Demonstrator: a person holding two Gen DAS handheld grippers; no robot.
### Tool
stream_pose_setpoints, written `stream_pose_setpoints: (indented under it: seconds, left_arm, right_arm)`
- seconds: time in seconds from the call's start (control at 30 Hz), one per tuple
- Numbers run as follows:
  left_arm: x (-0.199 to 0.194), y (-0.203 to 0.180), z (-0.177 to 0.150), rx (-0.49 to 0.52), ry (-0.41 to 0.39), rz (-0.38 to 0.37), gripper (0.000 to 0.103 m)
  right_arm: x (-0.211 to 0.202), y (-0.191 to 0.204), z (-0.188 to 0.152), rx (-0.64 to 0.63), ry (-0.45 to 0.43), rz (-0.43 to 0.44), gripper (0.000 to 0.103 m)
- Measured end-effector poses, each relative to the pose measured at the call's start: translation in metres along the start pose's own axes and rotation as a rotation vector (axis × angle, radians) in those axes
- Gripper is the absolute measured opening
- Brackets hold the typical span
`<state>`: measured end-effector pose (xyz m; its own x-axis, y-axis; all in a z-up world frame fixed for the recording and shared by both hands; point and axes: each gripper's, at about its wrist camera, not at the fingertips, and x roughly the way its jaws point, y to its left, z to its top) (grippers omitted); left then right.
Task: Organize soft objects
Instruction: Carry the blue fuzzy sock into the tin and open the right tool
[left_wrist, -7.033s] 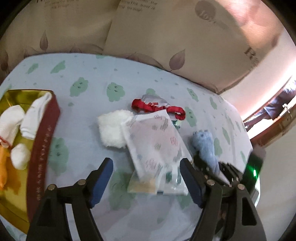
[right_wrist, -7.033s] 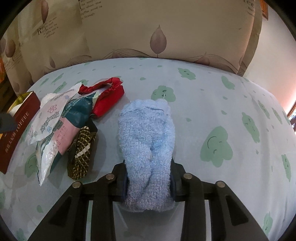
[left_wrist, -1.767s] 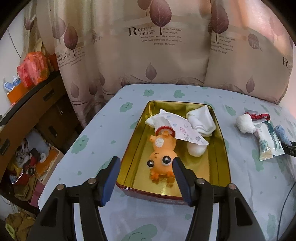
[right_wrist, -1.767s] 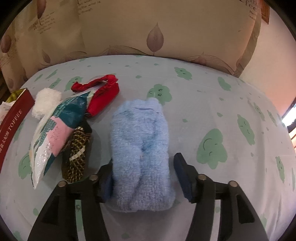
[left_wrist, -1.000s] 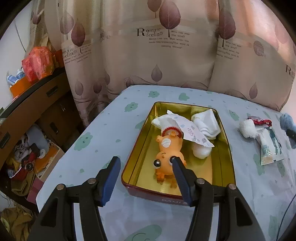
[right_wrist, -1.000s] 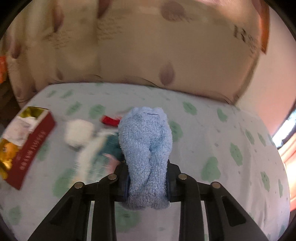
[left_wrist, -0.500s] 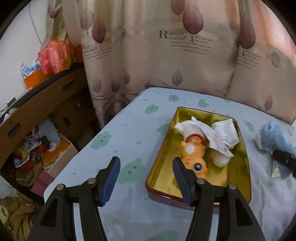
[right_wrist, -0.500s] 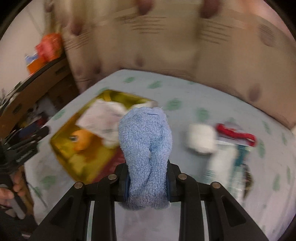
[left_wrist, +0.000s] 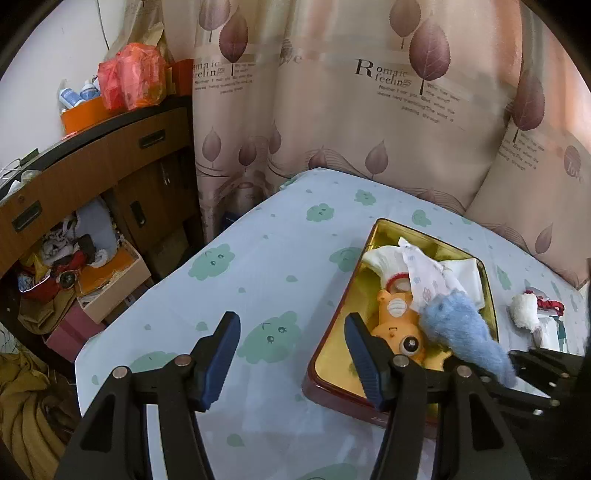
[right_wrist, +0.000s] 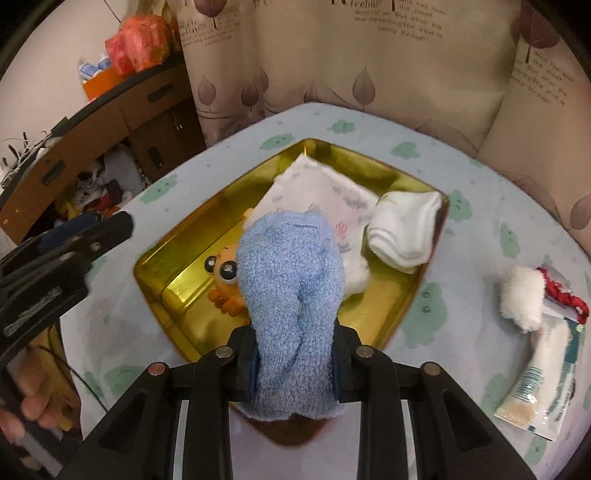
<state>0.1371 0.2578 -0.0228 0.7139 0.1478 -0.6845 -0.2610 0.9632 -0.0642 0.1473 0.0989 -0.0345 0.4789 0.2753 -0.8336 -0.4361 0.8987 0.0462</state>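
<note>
Blue sock (right_wrist: 291, 295), fuzzy and rolled, is pinched between the pads of the right gripper (right_wrist: 293, 363) and hangs over the near part of the tin (right_wrist: 177, 295), its free end above the orange toy (right_wrist: 227, 280). From the left wrist the same sock (left_wrist: 461, 332) shows over the tin's (left_wrist: 340, 354) near right side, with the right gripper (left_wrist: 532, 369) behind it at the frame's right edge.

Inside the tin, the orange toy (left_wrist: 397, 328) lies near the front with its eyes up. Behind it sits a printed cloth (right_wrist: 325, 199), and a white sock (right_wrist: 404, 230) is folded against the tin's far right corner.

Right of the tin, on the sheet (right_wrist: 476, 184), lie a white puff (right_wrist: 521, 299), a red band (right_wrist: 567, 299) just beyond it, and a plastic packet (right_wrist: 543, 376) nearer the camera, its top touching the puff.

Left gripper (left_wrist: 291, 354) is spread wide with nothing between its jaws; it hovers over the sheet (left_wrist: 258, 266) at the tin's left front corner, one finger overlapping the tin's rim. In the right-wrist view the left gripper (right_wrist: 74, 236) appears left of the tin, a hand (right_wrist: 33, 402) holding its handle.
</note>
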Motion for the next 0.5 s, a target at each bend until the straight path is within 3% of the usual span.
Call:
stream_pose_setpoints:
  seconds: [0.5]
  left_arm:
    - [-0.002, 0.001, 0.001, 0.006, -0.014, 0.017, 0.060]
  right_arm:
    - [0.024, 0.005, 0.000, -0.003, 0.029, 0.009, 0.029]
